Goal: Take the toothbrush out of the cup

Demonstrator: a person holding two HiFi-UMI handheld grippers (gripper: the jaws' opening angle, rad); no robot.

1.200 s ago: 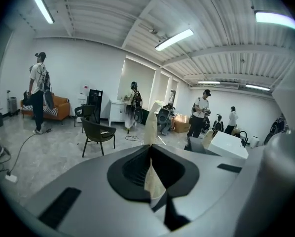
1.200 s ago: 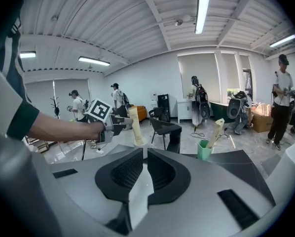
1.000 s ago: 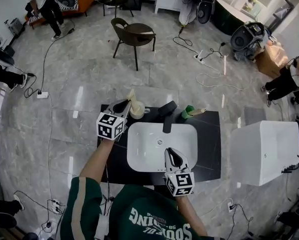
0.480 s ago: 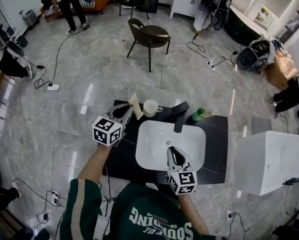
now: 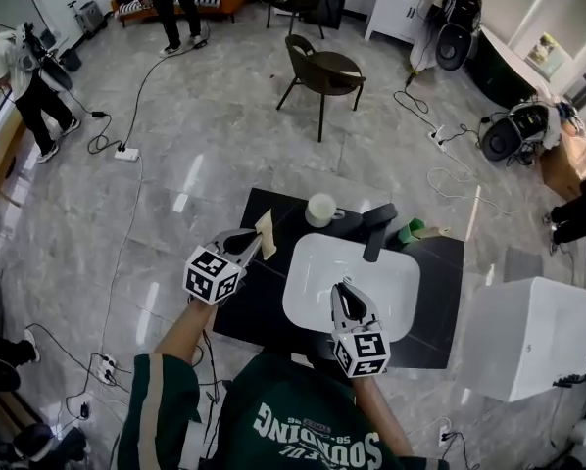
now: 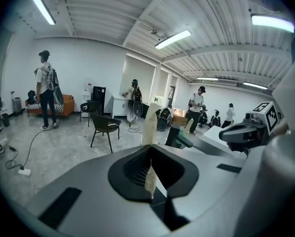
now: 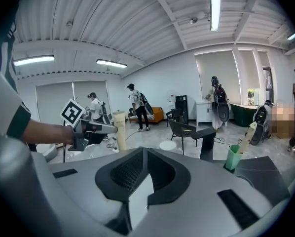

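My left gripper (image 5: 255,242) is shut on a cream toothbrush (image 5: 266,233) and holds it over the black counter, left of the white cup (image 5: 321,209) and apart from it. In the left gripper view the toothbrush (image 6: 150,125) stands upright, pinched between the jaws of the left gripper (image 6: 150,149). My right gripper (image 5: 343,293) hovers over the white sink (image 5: 308,297), its jaws shut on nothing. The right gripper view shows the left gripper (image 7: 108,128) carrying the toothbrush (image 7: 120,130), with the cup (image 7: 167,145) further right.
A black faucet (image 5: 376,229) stands behind the sink. A green cup (image 5: 411,231) with a pale stick-like item sits at the counter's far right. A white cabinet (image 5: 523,336) stands to the right, a dark chair (image 5: 324,70) beyond. Cables cross the floor; people stand far off.
My left gripper has carried the toothbrush leftward and nearer, away from the white cup. The right gripper has shifted a little over the sink.
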